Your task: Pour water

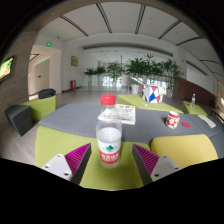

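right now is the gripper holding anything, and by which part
Nothing is held. The gripper is open; the red-capped water bottle stands on the table just ahead of its fingers, untouched.

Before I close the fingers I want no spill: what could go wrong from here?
1. The bottle stands upright between the open fingers with a gap at each side; closing off-centre could tip it.
2. Its red cap looks on, so pouring would likely fail until it comes off.
3. The cup stands far beyond the gripper, near the table's far edge; a long carry risks slips.
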The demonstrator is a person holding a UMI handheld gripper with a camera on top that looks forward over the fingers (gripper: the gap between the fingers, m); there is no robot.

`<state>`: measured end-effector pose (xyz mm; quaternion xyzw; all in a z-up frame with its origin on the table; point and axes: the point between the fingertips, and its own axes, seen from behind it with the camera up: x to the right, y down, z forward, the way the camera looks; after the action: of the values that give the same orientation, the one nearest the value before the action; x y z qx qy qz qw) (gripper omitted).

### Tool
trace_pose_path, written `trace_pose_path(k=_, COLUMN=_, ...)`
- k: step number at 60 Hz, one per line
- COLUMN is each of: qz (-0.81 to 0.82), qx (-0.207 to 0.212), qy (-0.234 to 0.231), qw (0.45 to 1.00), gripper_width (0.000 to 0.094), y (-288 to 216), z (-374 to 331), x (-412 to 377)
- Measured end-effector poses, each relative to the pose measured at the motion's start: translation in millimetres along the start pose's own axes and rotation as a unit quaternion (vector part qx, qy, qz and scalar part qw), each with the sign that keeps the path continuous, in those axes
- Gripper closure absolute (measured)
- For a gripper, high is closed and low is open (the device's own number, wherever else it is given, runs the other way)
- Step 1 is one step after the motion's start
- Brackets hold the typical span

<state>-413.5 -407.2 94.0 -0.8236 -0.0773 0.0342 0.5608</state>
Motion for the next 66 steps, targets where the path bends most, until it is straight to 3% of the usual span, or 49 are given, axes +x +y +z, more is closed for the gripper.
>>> trace_pose_path(k=8, qz=0.006, qx=0.007, qy=0.014, qw=1.0, gripper_width=0.0152, y=-1.0, z=49.7, x=-9.1)
trace_pose_path(k=12, qz=0.012, qx=0.014, qy=0.016, qw=1.0, gripper_width=0.0245, y=-2.8, z=64.1, x=-12.2)
trace_pose_path(k=16, qz=0.02, qx=0.025, qy=0.017, qw=0.999, gripper_width=0.0399, y=-6.0, z=75.8, x=-10.7)
trace_pose_path(k=31, qz=0.026, qx=0.049, qy=0.001, qw=0.998, gripper_width=0.0608, y=-12.6, z=77.6, x=-10.3)
trace_pose_path(k=38, qz=0.043, qx=0.053, qy=-0.022, qw=0.997, gripper_width=0.0611, y=-30.2, z=71.1, x=-14.6)
trace_pose_path(k=46, qz=0.095, qx=0.086, qy=-0.076, qw=0.989, gripper_width=0.0611, y=-90.8, z=61.1, x=-16.5)
trace_pose_path(k=58, qz=0.225, qx=0.152, qy=-0.186, qw=0.944, gripper_width=0.0612, y=-220.2, z=58.3, x=7.1)
trace_pose_path(k=66, qz=0.355, qx=0.168, qy=-0.271, qw=0.879, gripper_width=0.0612, y=-278.6, z=82.5, x=72.8)
